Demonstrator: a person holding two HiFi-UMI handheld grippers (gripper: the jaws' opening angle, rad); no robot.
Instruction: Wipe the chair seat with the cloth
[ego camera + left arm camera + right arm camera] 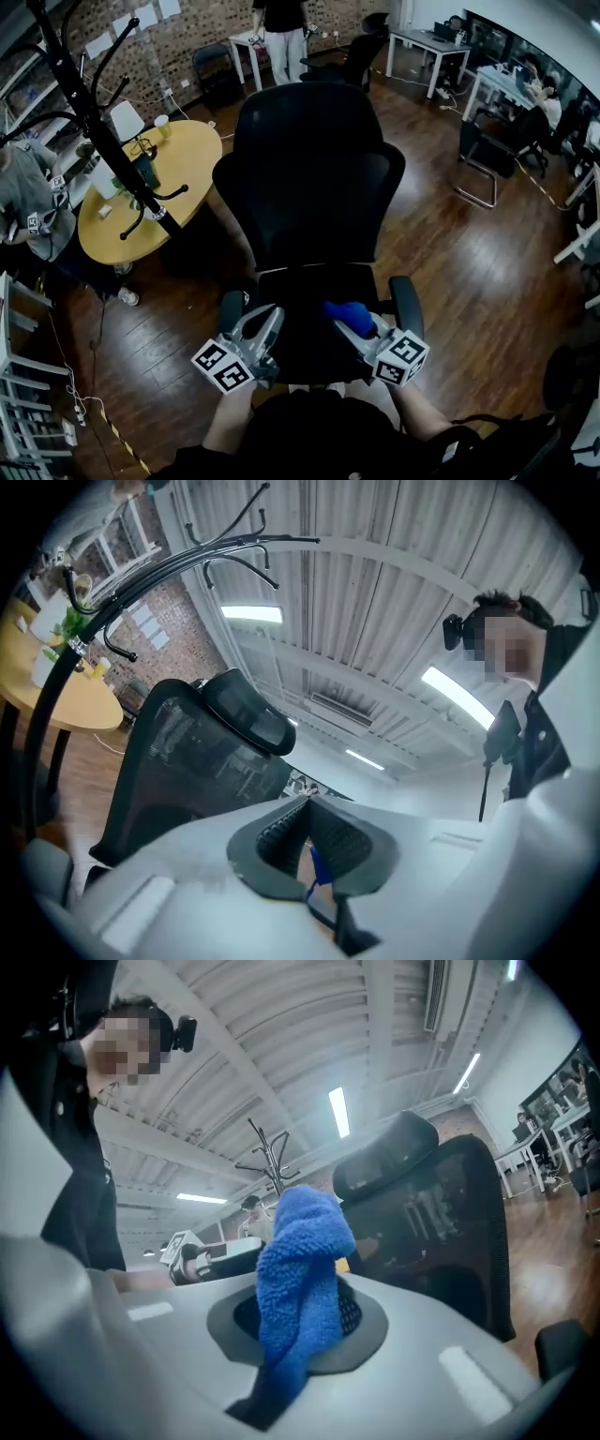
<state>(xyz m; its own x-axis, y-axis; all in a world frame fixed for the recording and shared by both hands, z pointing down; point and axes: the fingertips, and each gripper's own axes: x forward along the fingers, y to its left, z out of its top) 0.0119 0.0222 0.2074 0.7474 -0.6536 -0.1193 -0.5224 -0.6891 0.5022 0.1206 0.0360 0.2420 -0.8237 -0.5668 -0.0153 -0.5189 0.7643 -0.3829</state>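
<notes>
**While Blue Cloth Sits Clamped, Chair Seat Lies Beneath**

As the right gripper [364, 330] pinches a bunched blue cloth [345, 314] between its jaws, the fabric sits at the five o'clock edge of the black chair seat [307, 292]; contact with the seat cannot be made out. At seven o'clock, the left gripper [272, 323] has its jaws pressed together on nothing. A round yellow table [187, 169] stands at the chair's ten o'clock.

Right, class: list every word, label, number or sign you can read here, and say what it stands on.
No text can be read.
Paper sheets on the brick wall: too small to read.
Cubes on the left gripper and right gripper: square marker patterns only, no letters.
Blue cloth in the right gripper: no label shows.
</notes>
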